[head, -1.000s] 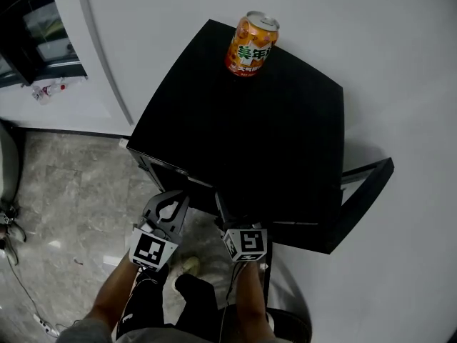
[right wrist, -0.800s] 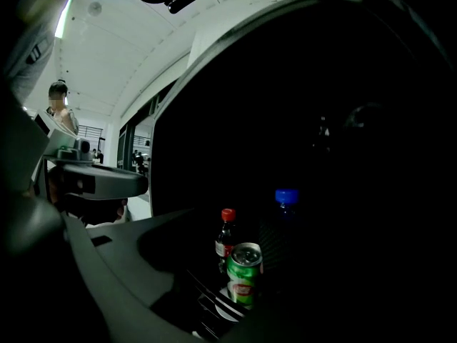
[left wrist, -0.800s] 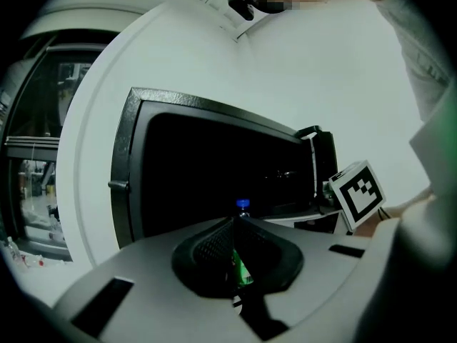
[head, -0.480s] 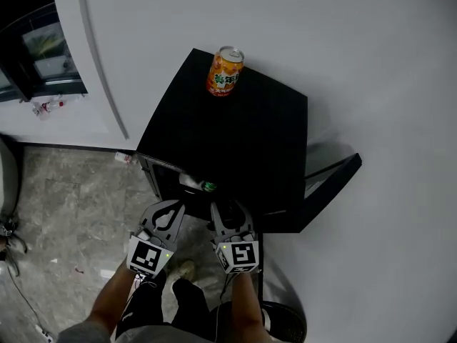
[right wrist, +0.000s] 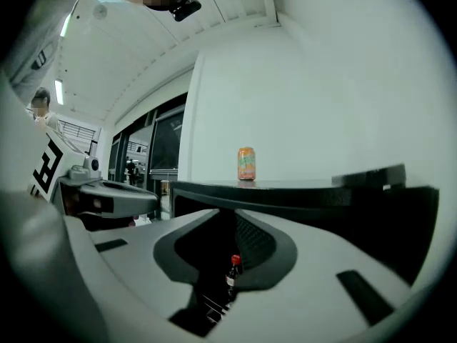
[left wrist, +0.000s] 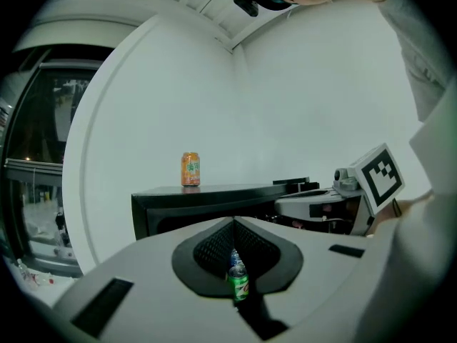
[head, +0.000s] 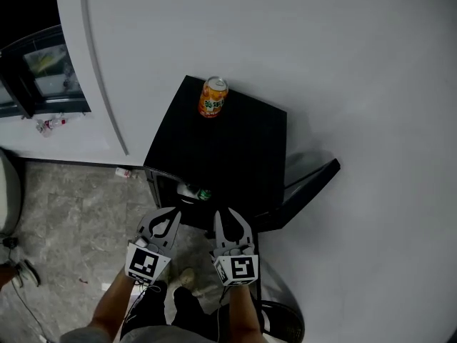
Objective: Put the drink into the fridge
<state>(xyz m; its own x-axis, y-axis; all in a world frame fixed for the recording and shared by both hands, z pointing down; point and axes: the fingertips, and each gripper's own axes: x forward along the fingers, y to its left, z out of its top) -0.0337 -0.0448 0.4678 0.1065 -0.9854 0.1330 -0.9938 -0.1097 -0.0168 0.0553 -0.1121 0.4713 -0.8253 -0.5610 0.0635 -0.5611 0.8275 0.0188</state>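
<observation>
Interior of the black mini fridge [head: 235, 148] is mostly dark. Only a green-labelled bottle [left wrist: 238, 281] and a red-capped dark bottle [right wrist: 232, 270] can be made out, and the shelves are unclear. The orange drink can [head: 213, 97], a smooth cylinder, stands upright on the fridge's flat matte top near the white wall. The print is too small to read. The door [head: 310, 183] hangs open.

Left gripper [head: 168, 216] — jaws fully together, empty. Right gripper [head: 230, 220] — jaws have just been closing, a narrow gap remains, nothing between them.

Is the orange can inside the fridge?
No, the can stands on top of the fridge.
</observation>
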